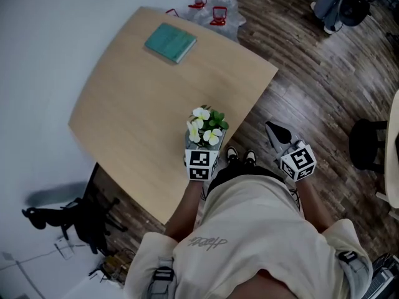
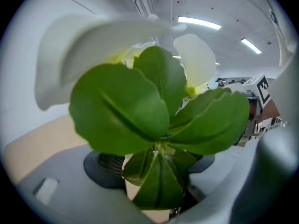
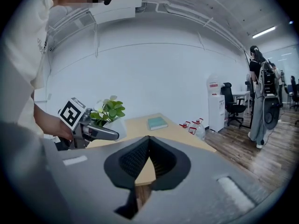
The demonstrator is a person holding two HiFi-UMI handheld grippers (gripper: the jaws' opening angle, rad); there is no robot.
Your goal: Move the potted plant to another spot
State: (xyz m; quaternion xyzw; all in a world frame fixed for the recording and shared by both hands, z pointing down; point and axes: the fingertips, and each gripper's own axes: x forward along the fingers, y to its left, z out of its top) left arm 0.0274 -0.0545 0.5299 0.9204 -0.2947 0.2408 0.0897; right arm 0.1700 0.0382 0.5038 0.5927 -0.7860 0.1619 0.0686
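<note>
The potted plant [image 1: 206, 129], white flowers over green leaves in a pale pot, sits at the near right edge of the light wooden surface [image 1: 143, 98], at about 4 o'clock from its middle. The left gripper [image 1: 202, 149] reaches in from 6 o'clock, its jaws spread wide on either side of the pot and pinching it between the dark pads; in the left gripper view the leaves fill the space just above the jaws. Whether the pot's base rests on the surface or hangs just above it cannot be told. The right gripper [image 1: 273, 131] is at about 3 o'clock from the plant, well apart from it, off the surface and over the wooden floor [image 1: 312, 80]. Its jaws are pressed together at the tips with nothing between them. A teal book [image 1: 171, 42] lies flat near the far edge, at 12 o'clock from the plant. Beyond that edge, at about 1 o'clock, clear water bottles [image 1: 215, 8] with red handles stand on the floor.
</note>
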